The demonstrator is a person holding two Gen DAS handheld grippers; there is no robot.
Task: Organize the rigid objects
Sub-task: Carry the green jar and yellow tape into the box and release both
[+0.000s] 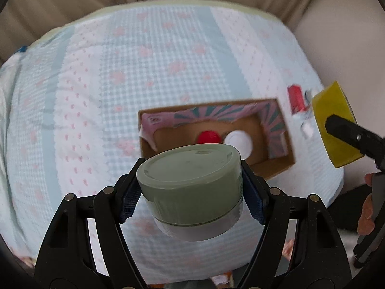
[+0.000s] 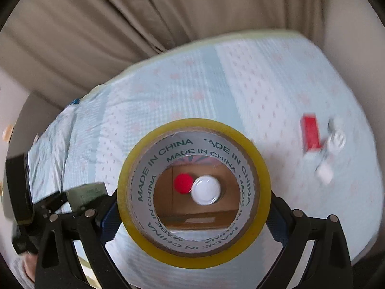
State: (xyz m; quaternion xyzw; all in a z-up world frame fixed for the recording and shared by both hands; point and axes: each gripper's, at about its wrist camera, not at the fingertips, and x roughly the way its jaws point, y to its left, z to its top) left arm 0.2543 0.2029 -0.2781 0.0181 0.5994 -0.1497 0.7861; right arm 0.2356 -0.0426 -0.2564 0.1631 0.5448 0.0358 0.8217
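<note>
My left gripper [image 1: 190, 190] is shut on a grey-green round jar [image 1: 190, 175] with a white base, held above the bed in front of an open cardboard box [image 1: 276, 166]. In the box lie a red cap [image 1: 208, 136] and a white cap [image 1: 239, 141]. My right gripper [image 2: 192, 216] is shut on a yellow roll of tape [image 2: 192, 257], and the red cap [image 2: 182, 183] and white cap [image 2: 205, 190] show through its core. In the left wrist view the tape roll [image 1: 334, 122] hangs at the right, just past the box's right end.
The bed cover [image 1: 120, 84] is pale blue and white with pink marks. A red packet [image 1: 296, 98] and small white items [image 1: 306, 126] lie to the right of the box. Beige curtains [image 2: 120, 24] hang behind the bed. A hand [image 1: 367, 216] shows at the right edge.
</note>
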